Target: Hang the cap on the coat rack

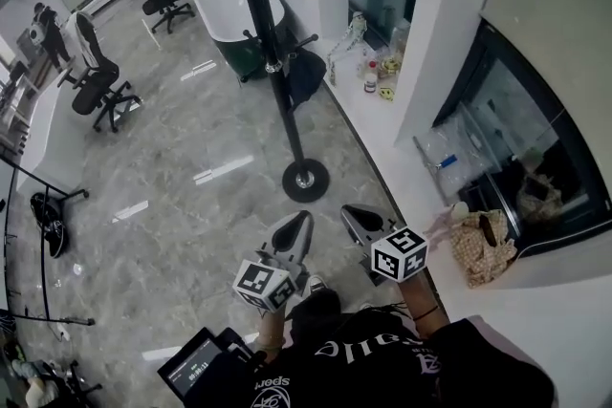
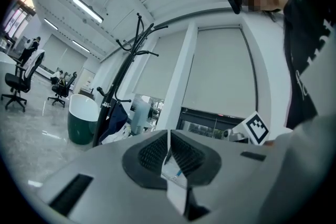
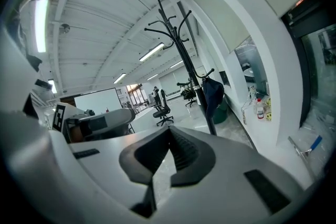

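Observation:
A black coat rack (image 1: 274, 62) stands on the marble floor on a round base. A dark cap (image 1: 306, 76) hangs from one of its low hooks, beside the pole. The same cap (image 3: 212, 94) shows on the rack in the right gripper view, and the cap (image 2: 116, 115) shows low on the pole in the left gripper view. My left gripper (image 1: 302, 219) and right gripper (image 1: 352, 211) are held close to the person's body, well short of the rack. Both are shut, with nothing between the jaws.
A green-and-white bathtub (image 1: 234, 14) stands behind the rack. To the right runs a white ledge (image 1: 382, 124) with small bottles; a woven bag (image 1: 483, 248) lies further along it. Office chairs (image 1: 100, 91) stand at the left.

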`<state>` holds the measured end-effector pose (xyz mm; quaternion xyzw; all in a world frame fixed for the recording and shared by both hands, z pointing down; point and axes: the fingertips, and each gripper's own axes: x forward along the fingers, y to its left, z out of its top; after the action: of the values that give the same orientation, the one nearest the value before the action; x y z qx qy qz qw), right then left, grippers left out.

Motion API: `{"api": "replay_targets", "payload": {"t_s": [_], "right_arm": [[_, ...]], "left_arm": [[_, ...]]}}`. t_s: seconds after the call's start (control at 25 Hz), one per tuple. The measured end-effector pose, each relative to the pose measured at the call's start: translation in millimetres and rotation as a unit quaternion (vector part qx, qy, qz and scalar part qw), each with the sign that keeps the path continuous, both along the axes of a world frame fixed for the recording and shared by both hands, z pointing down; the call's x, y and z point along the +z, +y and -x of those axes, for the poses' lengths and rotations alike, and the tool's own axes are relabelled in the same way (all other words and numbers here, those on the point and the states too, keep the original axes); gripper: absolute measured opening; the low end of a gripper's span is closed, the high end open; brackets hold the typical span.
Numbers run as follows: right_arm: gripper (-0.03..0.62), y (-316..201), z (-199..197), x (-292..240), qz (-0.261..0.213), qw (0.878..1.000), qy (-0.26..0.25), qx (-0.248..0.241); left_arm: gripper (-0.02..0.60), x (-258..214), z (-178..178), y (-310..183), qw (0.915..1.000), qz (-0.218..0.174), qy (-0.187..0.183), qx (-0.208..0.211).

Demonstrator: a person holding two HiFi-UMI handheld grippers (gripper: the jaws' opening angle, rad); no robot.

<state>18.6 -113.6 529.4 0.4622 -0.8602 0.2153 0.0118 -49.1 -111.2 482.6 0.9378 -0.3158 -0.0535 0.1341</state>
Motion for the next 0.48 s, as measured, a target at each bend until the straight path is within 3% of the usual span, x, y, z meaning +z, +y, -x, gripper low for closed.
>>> {"api": "replay_targets", "payload": {"t_s": [0.48], "right_arm": [[0.015,119,-72,10,0.012,0.999,-0.016,-0.031]], "left_arm": [[0.005,14,-92,127,0.9996,0.024,-0.011,-0.004]]}}
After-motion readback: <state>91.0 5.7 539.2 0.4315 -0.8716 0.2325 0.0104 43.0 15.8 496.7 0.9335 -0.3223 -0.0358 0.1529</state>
